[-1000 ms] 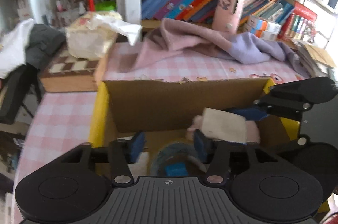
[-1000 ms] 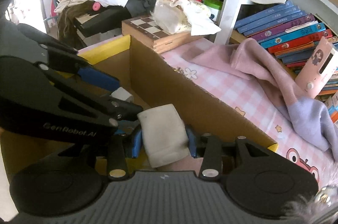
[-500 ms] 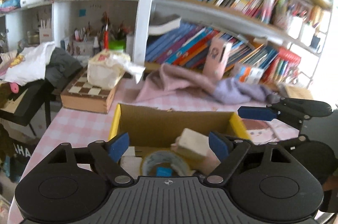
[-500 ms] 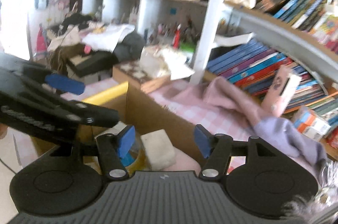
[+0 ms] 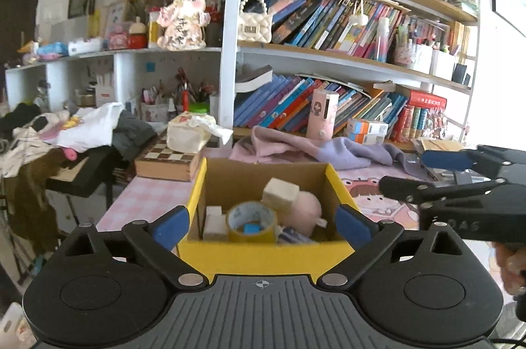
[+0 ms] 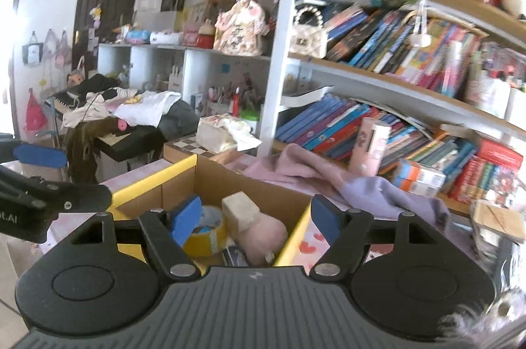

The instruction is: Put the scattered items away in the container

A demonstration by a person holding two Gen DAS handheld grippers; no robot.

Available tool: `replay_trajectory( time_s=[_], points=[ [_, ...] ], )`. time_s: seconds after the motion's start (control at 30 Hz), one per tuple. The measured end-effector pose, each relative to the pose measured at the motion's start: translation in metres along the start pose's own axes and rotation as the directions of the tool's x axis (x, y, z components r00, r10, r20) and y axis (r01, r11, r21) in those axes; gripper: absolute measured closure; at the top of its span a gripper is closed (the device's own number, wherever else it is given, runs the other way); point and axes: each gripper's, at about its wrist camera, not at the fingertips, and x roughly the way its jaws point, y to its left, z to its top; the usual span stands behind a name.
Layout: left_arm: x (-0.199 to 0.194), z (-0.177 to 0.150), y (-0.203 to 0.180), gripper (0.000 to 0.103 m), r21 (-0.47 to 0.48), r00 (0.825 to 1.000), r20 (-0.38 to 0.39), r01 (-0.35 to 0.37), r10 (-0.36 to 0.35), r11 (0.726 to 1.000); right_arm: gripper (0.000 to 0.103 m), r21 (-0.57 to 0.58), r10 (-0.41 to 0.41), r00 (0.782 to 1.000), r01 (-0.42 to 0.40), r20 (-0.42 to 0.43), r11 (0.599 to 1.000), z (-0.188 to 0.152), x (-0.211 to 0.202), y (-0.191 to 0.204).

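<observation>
A yellow-edged cardboard box [image 5: 264, 253] stands on the pink checked table. In it lie a cream block [image 5: 279, 192], a pink plush [image 5: 304, 211], a yellow tape roll [image 5: 251, 222] and a white box [image 5: 213, 222]. My left gripper [image 5: 263, 222] is open and empty, held back above the box's near side. My right gripper [image 6: 254, 219] is open and empty, above the box [image 6: 154, 181] from its right; the block [image 6: 241, 212], plush [image 6: 266, 235] and tape [image 6: 205, 234] show between its fingers. The right gripper also shows in the left wrist view [image 5: 411, 174].
A pink and lilac cloth [image 5: 312, 150] lies on the table behind the box. A chessboard box [image 5: 167, 163] with a tissue pack [image 5: 187, 135] stands at back left. Full bookshelves [image 5: 328, 105] rise behind. Clothes pile on a stand [image 5: 65, 138] at left.
My right gripper opened and let the cream block drop into the box. Both grippers then pulled up and back from the box, and the left one opened wider.
</observation>
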Motion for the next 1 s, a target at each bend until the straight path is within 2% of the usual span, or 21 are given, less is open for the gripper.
replay_trajectory(
  time_s=[0.13,0.33,0.47,0.57,0.7,0.83,1.0],
  points=[
    [-0.026,-0.022,-0.014,0.004,0.017,1.0,0.01,0.018,-0.018,1.0,0.026,-0.003,-0.055,0.998,0.055,-0.008,0.998,-0.019,-0.046,0.006],
    [-0.047,-0.046,-0.035,0.004,0.012,0.997,-0.046,0.059,-0.058,0.998,0.023,0.039,-0.124,0.987,0.128,-0.105,0.991,-0.05,-0.094,0.011],
    [-0.047,-0.062,-0.049,0.004,-0.021,0.989,-0.115,0.089,-0.091,0.996,0.022,0.073,-0.176,0.971,0.19,-0.161,0.979,-0.074,-0.118,0.012],
    [-0.048,-0.068,-0.064,0.004,0.038,0.982,-0.151,0.124,-0.117,0.991,0.021,0.123,-0.207,0.954,0.236,-0.216,0.964,-0.092,-0.131,0.009],
    [-0.052,-0.073,-0.075,0.004,0.091,0.984,-0.156,0.107,-0.092,0.99,0.02,0.167,-0.215,0.935,0.269,-0.282,0.949,-0.105,-0.133,0.004],
    [-0.053,-0.076,-0.076,0.004,0.066,0.983,-0.169,0.09,-0.078,0.994,0.016,0.177,-0.194,0.933,0.255,-0.302,0.951,-0.11,-0.135,0.002],
    [-0.047,-0.08,-0.08,0.004,0.034,0.973,-0.22,0.08,-0.071,0.996,0.012,0.173,-0.156,0.929,0.223,-0.336,0.959,-0.114,-0.137,0.0]
  ],
)
